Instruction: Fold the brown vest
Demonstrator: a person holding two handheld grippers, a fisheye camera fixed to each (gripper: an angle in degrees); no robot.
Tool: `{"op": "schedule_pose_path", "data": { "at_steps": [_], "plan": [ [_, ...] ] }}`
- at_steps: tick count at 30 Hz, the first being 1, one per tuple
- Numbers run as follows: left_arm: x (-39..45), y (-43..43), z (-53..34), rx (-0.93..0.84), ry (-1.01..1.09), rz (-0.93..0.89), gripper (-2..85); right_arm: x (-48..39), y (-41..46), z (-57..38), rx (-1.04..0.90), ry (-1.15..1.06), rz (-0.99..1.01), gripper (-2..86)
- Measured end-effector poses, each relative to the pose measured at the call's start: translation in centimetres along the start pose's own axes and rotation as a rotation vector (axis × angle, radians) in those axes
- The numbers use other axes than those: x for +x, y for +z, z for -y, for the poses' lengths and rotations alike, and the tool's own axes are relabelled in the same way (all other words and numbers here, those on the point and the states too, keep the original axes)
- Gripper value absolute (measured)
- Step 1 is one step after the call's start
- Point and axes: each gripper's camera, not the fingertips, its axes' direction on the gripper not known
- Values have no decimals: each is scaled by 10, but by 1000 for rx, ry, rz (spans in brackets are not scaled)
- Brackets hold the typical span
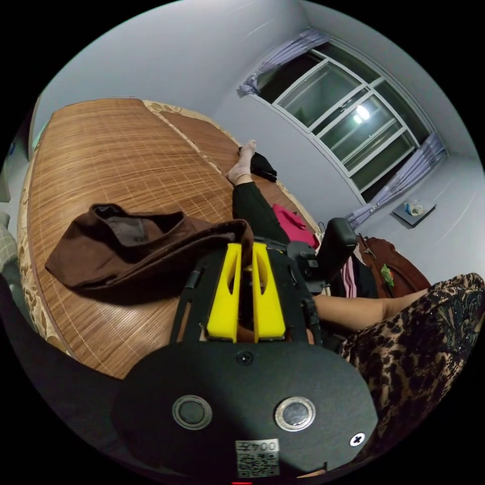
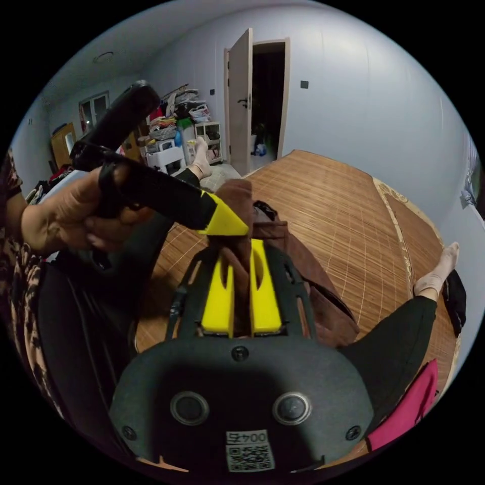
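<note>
A person seated on a bamboo mat (image 1: 126,161) grips a brown vest (image 1: 131,247) with two handheld grippers. In the left gripper view, the left gripper (image 1: 246,252) has its yellow jaws drawn narrow on an edge of the vest, both jaws pressing the cloth at the tips. The rest of the vest lies bunched on the mat to the left of the jaws, its neck opening facing up.

In the right gripper view, the right gripper (image 2: 241,252) likewise has its jaws close together, with a fold of the vest (image 2: 303,283) clamped between them and lifted off the mat. Just beyond, the left gripper (image 2: 225,222) comes in from the left, tilted down toward the same raised fold, its yellow tip touching the cloth. A hand (image 2: 76,212) is wrapped around its black handle, the wrist bent and the forearm running off the left edge.

The person's legs (image 2: 404,333), in dark trousers and pale socks, stretch out across the mat on either side of the vest. A pink cloth (image 2: 409,404) lies near the right leg.

Each gripper body carries a small printed code sticker (image 2: 249,451); its characters are too small and mirrored to read.
</note>
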Motion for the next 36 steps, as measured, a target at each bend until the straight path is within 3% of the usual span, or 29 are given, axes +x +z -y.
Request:
{"op": "schedule_pose_path", "data": {
  "at_steps": [4, 8, 11, 16, 19, 24, 29, 32, 36],
  "plan": [
    [-5, -5, -7, 74, 53, -75, 39, 36, -33, -23, 45, 158, 12, 16],
    [-21, -18, -14, 139, 56, -12, 63, 92, -101, -68, 232, 451, 49, 7],
    [-40, -15, -23, 118, 9, 70, 70, 128, -147, -112, 333, 589, 66, 7],
    [-67, 11, -43, 77, -90, 92, 76, 165, -176, -188, 344, 766, 109, 6],
    [-71, 34, -47, 27, -102, 103, 83, 177, -179, -229, 426, 869, 229, 6],
    [-65, 70, -41, -61, -41, 78, 101, 194, -191, -257, 463, 916, 239, 8],
    [-32, 138, -52, -316, 105, -15, 115, 211, -202, -279, 473, 937, 255, 10],
    [-20, 175, -61, -471, 87, 0, 120, 219, -208, -290, 482, 944, 265, 12],
    [-12, 196, -66, -490, 41, 58, 124, 227, -216, -300, 483, 944, 266, 16]
  ]
}}
